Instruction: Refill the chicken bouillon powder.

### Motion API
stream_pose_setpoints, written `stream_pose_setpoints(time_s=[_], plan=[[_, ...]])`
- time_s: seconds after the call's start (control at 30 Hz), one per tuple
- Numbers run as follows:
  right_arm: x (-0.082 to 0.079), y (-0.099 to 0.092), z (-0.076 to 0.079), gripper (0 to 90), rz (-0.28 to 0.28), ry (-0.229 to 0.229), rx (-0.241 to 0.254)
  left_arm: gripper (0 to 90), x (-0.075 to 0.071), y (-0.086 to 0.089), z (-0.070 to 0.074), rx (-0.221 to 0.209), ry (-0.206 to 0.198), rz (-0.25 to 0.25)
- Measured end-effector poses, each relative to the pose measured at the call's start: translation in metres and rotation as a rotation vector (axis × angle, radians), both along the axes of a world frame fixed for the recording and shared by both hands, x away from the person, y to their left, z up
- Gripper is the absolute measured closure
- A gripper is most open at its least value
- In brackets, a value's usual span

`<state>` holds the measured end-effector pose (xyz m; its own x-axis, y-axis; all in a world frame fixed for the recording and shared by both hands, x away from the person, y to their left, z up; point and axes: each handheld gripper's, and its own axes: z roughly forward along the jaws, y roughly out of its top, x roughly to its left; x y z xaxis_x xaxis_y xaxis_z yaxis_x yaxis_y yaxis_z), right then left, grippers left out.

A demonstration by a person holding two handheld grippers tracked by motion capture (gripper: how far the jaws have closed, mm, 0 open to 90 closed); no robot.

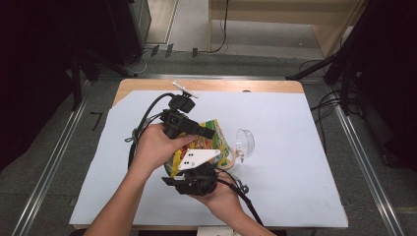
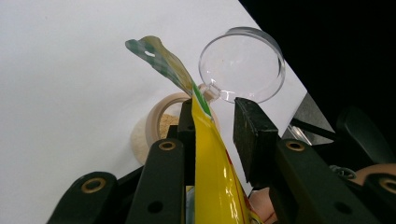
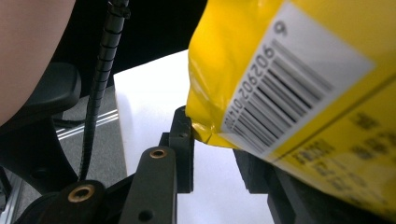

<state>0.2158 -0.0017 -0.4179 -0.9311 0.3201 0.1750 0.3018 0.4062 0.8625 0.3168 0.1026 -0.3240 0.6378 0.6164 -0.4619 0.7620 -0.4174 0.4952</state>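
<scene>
Yellow snack bag (image 1: 212, 142) held up between both grippers, left gripper (image 2: 212, 126) jaws part-open around its top edge, right gripper (image 3: 219, 154) jaws part-open at its bottom corner, grip unclear, clear scoop (image 1: 244, 142) beside on counter (image 1: 295, 172)

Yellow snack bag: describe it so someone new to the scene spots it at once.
Start at the white sheet covering the wooden table, then go to its middle, where the person's two hands meet. The yellow snack bag is lifted between the left gripper and the right gripper. Beside it sit a clear plastic scoop and a tan round bowl; only the bag is bright yellow, with green edging and a barcode.
</scene>
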Motion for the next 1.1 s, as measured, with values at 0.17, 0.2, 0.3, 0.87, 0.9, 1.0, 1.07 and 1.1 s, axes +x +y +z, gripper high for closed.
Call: stream_pose_setpoints(time_s=[0.17, 0.2, 0.3, 0.87, 0.9, 1.0, 1.07, 1.1], plan=[[-0.0004, 0.0001, 0.0000, 71.5, -0.002, -0.001, 0.001, 73.3, -0.0006, 0.0000, 0.0003, 0.002, -0.002, -0.001], [-0.0005, 0.0001, 0.0001, 71.5, -0.002, 0.000, 0.002, 73.3, -0.0008, -0.0002, 0.0004, 0.000, -0.001, 0.000], [-0.0013, -0.0002, 0.0010, 71.5, 0.000, 0.001, 0.004, 73.2, -0.0016, -0.0002, 0.0013, -0.004, -0.002, 0.001], [-0.0018, -0.0008, -0.0012, 71.6, -0.004, 0.010, 0.009, 73.2, -0.0017, -0.0027, -0.0010, 0.009, -0.002, -0.005], [-0.0019, -0.0008, -0.0013, 71.6, -0.004, 0.010, 0.009, 73.3, -0.0019, -0.0029, -0.0010, 0.009, -0.001, -0.004], [-0.0023, -0.0010, -0.0013, 71.6, -0.004, 0.012, 0.007, 73.3, -0.0019, -0.0033, -0.0013, 0.010, 0.000, -0.004], [-0.0025, -0.0009, -0.0014, 71.6, -0.005, 0.012, 0.008, 73.2, -0.0017, -0.0033, -0.0014, 0.010, 0.001, -0.007], [-0.0026, -0.0010, -0.0013, 71.6, -0.005, 0.011, 0.007, 73.1, -0.0017, -0.0033, -0.0014, 0.010, 0.001, -0.008]])
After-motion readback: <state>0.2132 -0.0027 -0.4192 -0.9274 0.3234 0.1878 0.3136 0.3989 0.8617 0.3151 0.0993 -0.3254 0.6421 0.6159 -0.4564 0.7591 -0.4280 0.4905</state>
